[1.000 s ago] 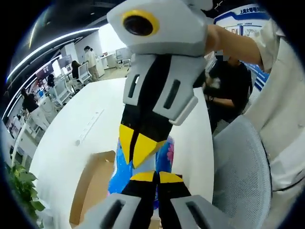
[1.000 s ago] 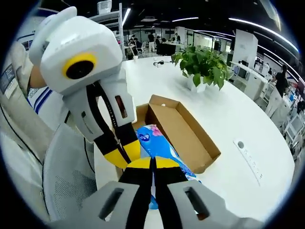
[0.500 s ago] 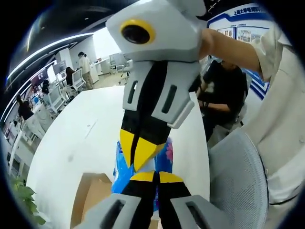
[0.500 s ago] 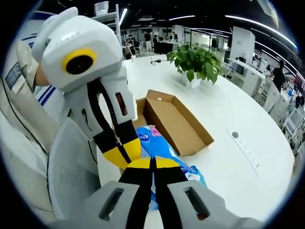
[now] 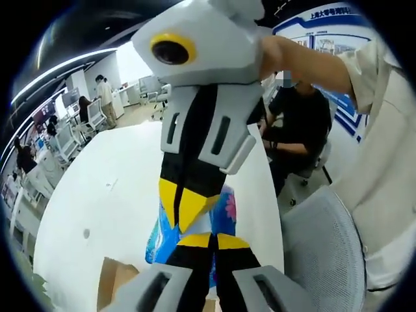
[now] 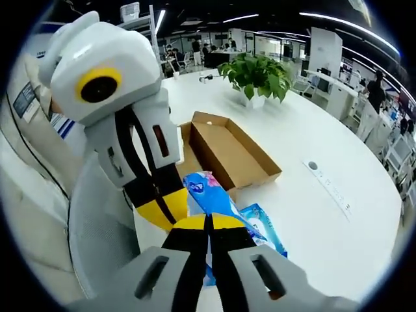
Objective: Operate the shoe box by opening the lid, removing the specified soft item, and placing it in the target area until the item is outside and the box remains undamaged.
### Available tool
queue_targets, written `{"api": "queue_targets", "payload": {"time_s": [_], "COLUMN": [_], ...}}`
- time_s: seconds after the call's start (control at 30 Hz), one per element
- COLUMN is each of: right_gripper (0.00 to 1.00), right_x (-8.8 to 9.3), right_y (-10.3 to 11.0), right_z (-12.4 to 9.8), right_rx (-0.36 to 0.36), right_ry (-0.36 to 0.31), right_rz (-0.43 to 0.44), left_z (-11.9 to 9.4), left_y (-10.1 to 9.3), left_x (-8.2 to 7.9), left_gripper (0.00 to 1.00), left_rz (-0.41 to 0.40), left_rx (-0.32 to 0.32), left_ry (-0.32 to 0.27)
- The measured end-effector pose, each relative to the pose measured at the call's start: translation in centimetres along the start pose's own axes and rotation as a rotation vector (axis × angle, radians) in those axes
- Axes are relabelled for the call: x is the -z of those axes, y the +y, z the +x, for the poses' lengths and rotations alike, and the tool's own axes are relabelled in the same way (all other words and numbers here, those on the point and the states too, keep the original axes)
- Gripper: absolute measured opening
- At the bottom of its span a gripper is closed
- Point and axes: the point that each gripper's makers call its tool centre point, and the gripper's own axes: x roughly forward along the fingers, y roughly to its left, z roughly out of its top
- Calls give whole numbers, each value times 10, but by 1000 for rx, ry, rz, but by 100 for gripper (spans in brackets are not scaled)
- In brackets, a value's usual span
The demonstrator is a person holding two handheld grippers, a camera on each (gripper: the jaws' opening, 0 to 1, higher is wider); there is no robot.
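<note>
A soft blue package (image 6: pixel 209 190) with floral print hangs in the air, pinched from two sides. My right gripper (image 6: pixel 208 222) is shut on its near end, and my left gripper (image 6: pixel 162 207) comes in from the left, shut on the same package. In the left gripper view the package (image 5: pixel 227 207) shows behind my left gripper (image 5: pixel 212 240) and the right gripper (image 5: pixel 188 208), whose yellow tips meet over it. The brown cardboard shoe box (image 6: pixel 231 153) lies open on the white table (image 6: pixel 305 221), beyond the package and apart from it; a corner of the box (image 5: pixel 114 281) shows low left.
A potted plant (image 6: pixel 260 71) stands behind the box. A white power strip (image 6: pixel 328 185) lies to the right. A grey mesh chair (image 5: pixel 322 253) is beside the table edge, with a seated person in black (image 5: pixel 299 123) behind. Office desks and people fill the background.
Both grippers have carried the blue package up and away from the open box. The box now sits farther off in the right gripper view and has slid toward the lower edge in the left.
</note>
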Motion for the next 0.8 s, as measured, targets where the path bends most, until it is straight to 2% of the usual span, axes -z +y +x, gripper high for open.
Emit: {"api": "queue_targets", "payload": {"time_s": [0.43,0.8], "right_gripper": [0,0], "right_x": [22,42], "right_y": [-27,-58], "right_z": [-20,-35], "right_rx": [29,57], "right_ry": [12,10], "right_rz": [49,85], "left_z": [27,55], "left_y": [5,18], "left_x": [-25,-45], "left_gripper": [0,0], "left_rz": [3,-39], "left_rx": [38,70], "left_ry": [-19,-35]}}
